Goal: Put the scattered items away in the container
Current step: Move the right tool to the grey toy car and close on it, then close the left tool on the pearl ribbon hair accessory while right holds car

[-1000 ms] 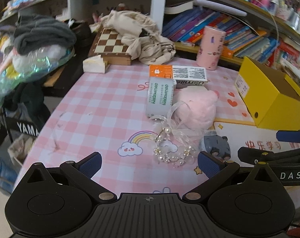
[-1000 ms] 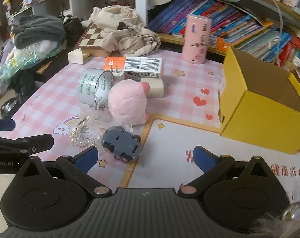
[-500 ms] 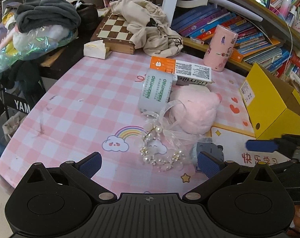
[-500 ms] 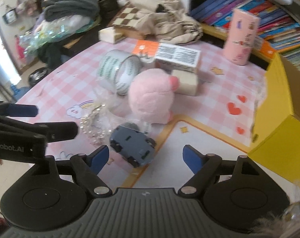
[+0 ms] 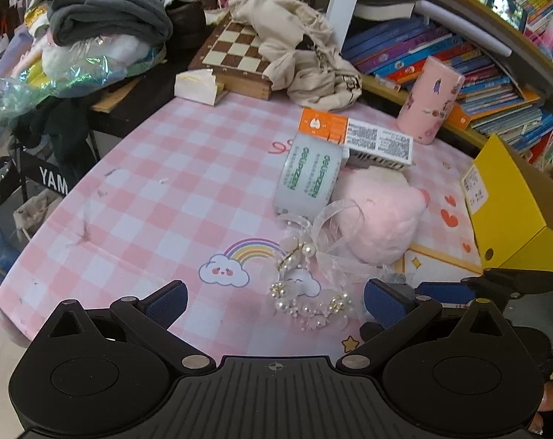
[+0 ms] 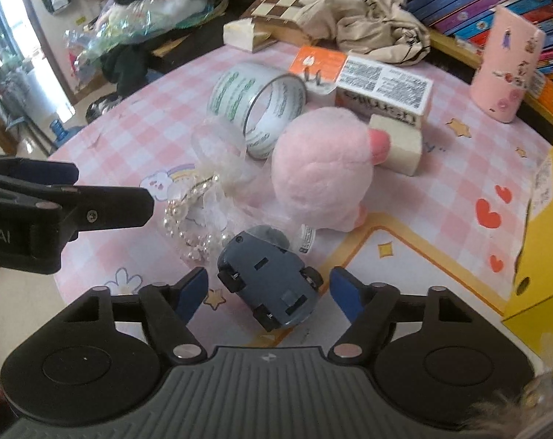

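Closing in on the toy car

The right gripper (image 6: 268,287) has its jaws half wide and they have just been closing, one on each side of the toy car (image 6: 268,278), not touching it yet. The car lies upside down on the table (image 6: 130,139), so its sides are easy to pinch. The yellow box (image 6: 543,256) waits at 3 o'clock. The left gripper (image 5: 274,298) hangs wide over the pearl string (image 5: 305,303).

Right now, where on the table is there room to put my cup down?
The pink checked cloth left of the tape roll is bare. So is the white mat between the toy car and yellow box. Around the pink plush and pearl bracelet it's crowded.
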Demonstrator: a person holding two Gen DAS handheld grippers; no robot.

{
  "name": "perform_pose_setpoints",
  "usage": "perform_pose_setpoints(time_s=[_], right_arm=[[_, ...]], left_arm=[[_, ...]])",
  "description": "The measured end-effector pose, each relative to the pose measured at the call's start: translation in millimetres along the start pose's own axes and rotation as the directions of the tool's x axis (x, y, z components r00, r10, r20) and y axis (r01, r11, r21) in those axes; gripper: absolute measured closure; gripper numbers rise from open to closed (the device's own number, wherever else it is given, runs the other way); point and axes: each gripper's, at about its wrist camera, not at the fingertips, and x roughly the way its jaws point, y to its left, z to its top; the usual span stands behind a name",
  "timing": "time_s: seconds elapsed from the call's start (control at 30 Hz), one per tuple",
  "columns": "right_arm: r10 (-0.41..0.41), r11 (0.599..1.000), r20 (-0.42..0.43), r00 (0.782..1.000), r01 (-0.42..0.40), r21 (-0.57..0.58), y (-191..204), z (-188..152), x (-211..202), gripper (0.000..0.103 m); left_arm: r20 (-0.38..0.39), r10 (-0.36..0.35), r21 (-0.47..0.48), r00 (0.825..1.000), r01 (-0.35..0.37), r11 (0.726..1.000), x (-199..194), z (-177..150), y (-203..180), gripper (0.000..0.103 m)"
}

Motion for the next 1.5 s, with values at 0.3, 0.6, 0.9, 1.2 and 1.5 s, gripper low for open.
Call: perform_pose_setpoints(time_s=[0.3,0.6,0.9,1.2,1.5], right_arm=[[-0.019,1.0,0.005,1.0,0.018,0.02,-16,-6,-4,0.051],[-0.098,0.991,0.017,0.995,0.096,0.095,-45,-16,-20,0.051],[-0.117,0.986,-0.006,0.993,0.117,0.12,-59,-24,-22,0.051],[-0.098,0.988,-0.015,0.995,0.099,0.115,-63,-24,-19,0.05],[-0.076,0.993,-0.022,0.997,0.077,0.091,-62,-23,-15,0.05]], left_arm=[[-0.04,-0.008,0.006,0.999,0.008,1.0,19,6,-9,0.0],[-0.066,-0.023,0.028,0.998,0.025,0.999,39,10,-26,0.001],[-0.098,-0.017,0.093,0.995,0.026,0.995,54,8,-42,0.003],[-0.101,0.02,0.105,0.995,-0.009,0.994,57,5,-44,0.012],[-0.103,0.051,0.124,0.993,-0.038,0.992,68,2,-43,0.031]])
